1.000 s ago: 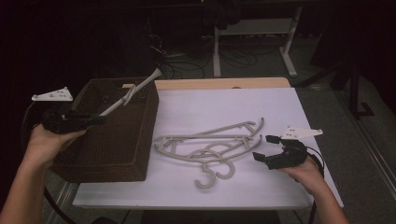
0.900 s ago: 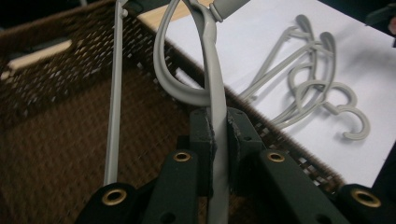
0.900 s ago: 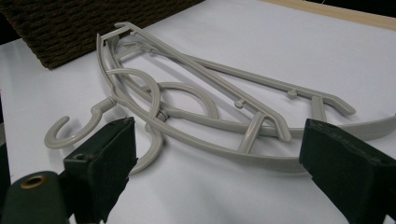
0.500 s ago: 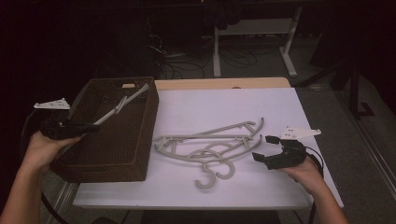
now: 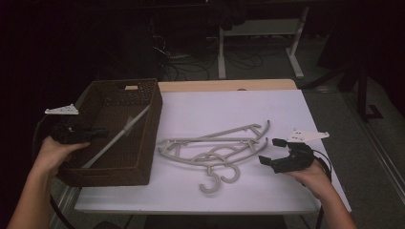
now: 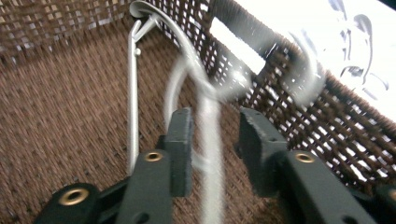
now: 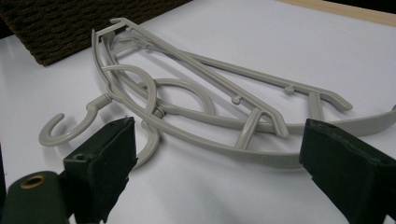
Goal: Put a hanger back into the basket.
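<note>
The left gripper (image 5: 98,133) sits over the brown basket (image 5: 143,167) — its jaws have just been opening, and a grey hanger (image 5: 117,138) leans loose between them. Two more hangers (image 5: 215,148) lie on the white table (image 5: 215,109) before the right gripper (image 5: 272,151), spread wide and empty.

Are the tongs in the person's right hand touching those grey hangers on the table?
Apart. In the high view the right tongs hover open beside the hangers, with bare white table showing between them.
</note>
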